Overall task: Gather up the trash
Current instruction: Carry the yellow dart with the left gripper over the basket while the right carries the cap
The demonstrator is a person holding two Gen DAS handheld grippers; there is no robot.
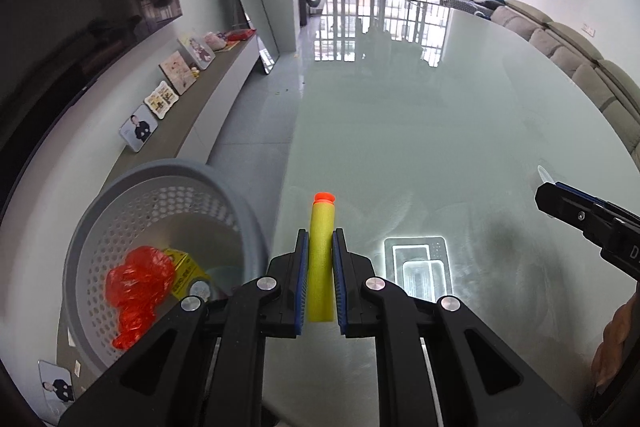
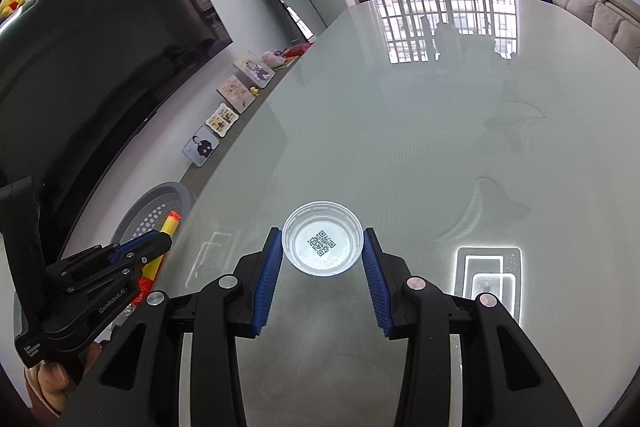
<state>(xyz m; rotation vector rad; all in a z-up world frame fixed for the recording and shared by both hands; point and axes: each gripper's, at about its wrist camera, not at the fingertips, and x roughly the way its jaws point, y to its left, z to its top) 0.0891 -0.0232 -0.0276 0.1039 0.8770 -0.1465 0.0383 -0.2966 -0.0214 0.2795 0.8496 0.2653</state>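
The left gripper [image 1: 320, 259] clamps a yellow foam dart with an orange tip [image 1: 321, 251], its long axis along the fingers, just right of the grey perforated plastic basket [image 1: 168, 171]. The right gripper [image 2: 323, 259], well right of that basket, stands wide open around a clear round plastic lid [image 2: 323, 243] lying flat on the glass table [image 2: 420, 131].

Left tongs [image 1: 320, 259] clamped, right tongs [image 2: 320, 247] spread

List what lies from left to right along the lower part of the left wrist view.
Gray basket holding red plastic wrap → yellow foam dart clamped in the left tool → ceiling light reflection on the glass table → right tool.
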